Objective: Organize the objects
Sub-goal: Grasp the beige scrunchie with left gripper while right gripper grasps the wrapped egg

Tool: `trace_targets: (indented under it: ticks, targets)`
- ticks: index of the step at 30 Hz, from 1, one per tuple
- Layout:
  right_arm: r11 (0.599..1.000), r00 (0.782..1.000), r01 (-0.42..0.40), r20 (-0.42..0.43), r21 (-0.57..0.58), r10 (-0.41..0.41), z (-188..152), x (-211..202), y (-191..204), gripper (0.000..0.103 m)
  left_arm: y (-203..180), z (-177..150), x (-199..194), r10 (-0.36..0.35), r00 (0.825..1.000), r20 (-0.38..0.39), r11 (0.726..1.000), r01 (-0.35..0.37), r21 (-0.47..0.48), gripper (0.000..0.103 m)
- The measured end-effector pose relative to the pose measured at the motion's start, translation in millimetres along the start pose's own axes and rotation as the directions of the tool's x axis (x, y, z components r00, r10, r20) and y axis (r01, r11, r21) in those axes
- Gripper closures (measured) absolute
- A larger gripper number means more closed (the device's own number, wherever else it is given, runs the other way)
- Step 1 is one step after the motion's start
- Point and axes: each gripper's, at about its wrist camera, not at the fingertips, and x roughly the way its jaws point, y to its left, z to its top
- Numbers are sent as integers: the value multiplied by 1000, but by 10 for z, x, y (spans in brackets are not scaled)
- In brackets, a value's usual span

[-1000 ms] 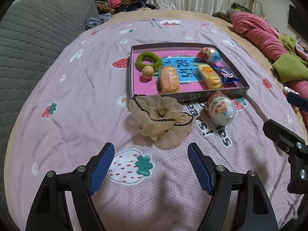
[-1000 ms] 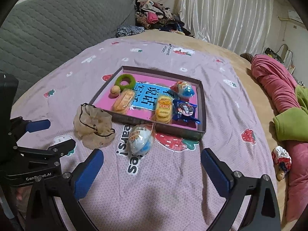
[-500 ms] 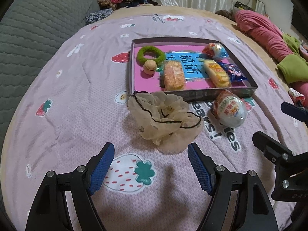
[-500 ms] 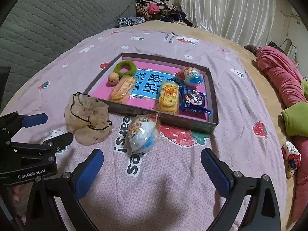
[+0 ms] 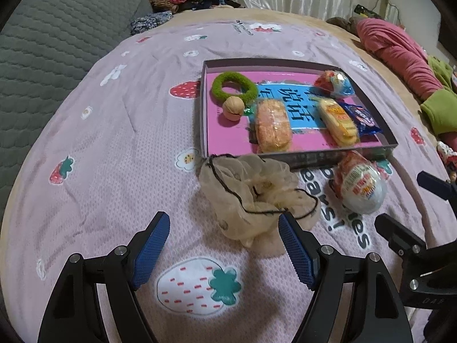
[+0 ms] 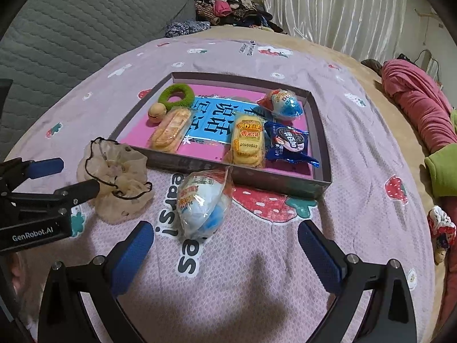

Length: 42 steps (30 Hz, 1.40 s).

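Left gripper (image 5: 222, 245): jaws wide apart, nothing between the blue pads, hanging over the strawberry-print bedspread (image 5: 114, 154). Just ahead, slightly toward the right finger: a crumpled beige mesh pouch (image 5: 251, 197) with a black drawstring, lying on the bedspread, its near edge beside the right fingertip; contact hard to tell. Further right and ahead: a wrapped egg toy (image 5: 361, 185), lying on the cloth close to the near wall of the tray (image 5: 314, 158).

Right gripper (image 6: 225, 240): also spread wide, empty. Directly ahead, between the lines of the two fingers but beyond the tips: the same wrapped egg toy (image 6: 202, 203), free of both pads. To the left: the mesh pouch (image 6: 117, 177), with the other gripper's fingers on either side of its near part.

Beyond both: a shallow grey tray (image 6: 285, 183) with pink floor. Inside, from the left: a green fuzzy ring (image 6: 177, 94), a small tan ball (image 6: 157, 111), a wrapped orange snack (image 6: 171, 128), a yellow biscuit pack (image 6: 248, 140), a blue cookie packet (image 6: 288, 143), and in the far right corner a second egg toy (image 6: 282, 104).

Far off: grey quilted headboard (image 6: 85, 28), heap of clothes (image 6: 228, 8), white curtain (image 6: 342, 14), pink bedding (image 6: 417, 105) on the right.
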Motion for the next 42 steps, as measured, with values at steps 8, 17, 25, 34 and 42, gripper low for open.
trace_targets:
  ticks: [8,17,25,34,42]
  targets:
    - [1000,1000,-4,-13,12,4,25,138,16,1,41,67,144,-8,1000,-9,1000,8,-18,23]
    - [1000,1000,2,-13,13,-2,53,301,6,1,57,102,302,-39,999,-21,999,38,-32,24]
    - [1000,1000,-4,-4,-14,4,113,386,80,2,122,150,413,-72,997,-26,995,70,-65,24]
    - [1000,1000,-13,-21,5,14,115,463,42,29,125,163,492,-92,995,-31,993,89,-81,25]
    - [1000,999,-30,-28,8,30,91,493,72,44,105,138,543,-105,993,-49,991,100,-91,52]
